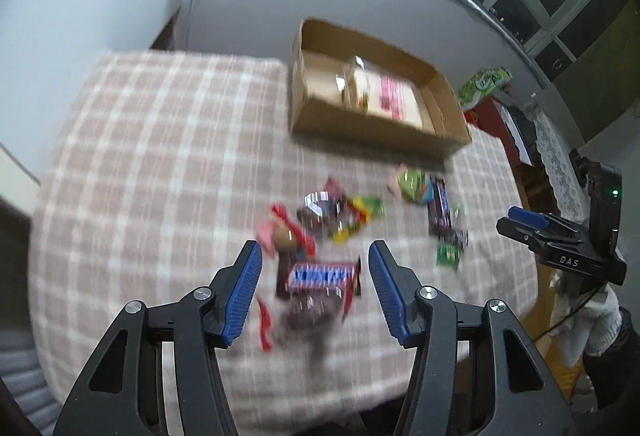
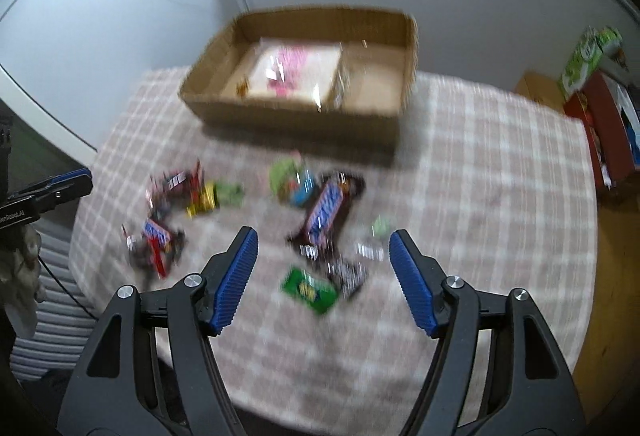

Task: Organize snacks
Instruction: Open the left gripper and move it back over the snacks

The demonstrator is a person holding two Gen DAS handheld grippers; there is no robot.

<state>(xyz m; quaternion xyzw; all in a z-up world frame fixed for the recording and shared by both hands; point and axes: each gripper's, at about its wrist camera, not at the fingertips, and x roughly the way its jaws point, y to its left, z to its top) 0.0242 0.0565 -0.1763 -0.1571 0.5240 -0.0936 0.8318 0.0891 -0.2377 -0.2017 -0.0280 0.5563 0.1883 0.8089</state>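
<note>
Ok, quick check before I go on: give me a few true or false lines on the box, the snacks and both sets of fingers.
1. The cardboard box holds a pale packet with pink print. True.
2. The left gripper is clamped on a bar. False: its fingers stand apart, nothing gripped.
3. Loose snacks lie on the checked cloth. True.
4. The right gripper holds the green packet. False: open, packet on the cloth.
5. The box is upside down. False: it sits open side up.
</note>
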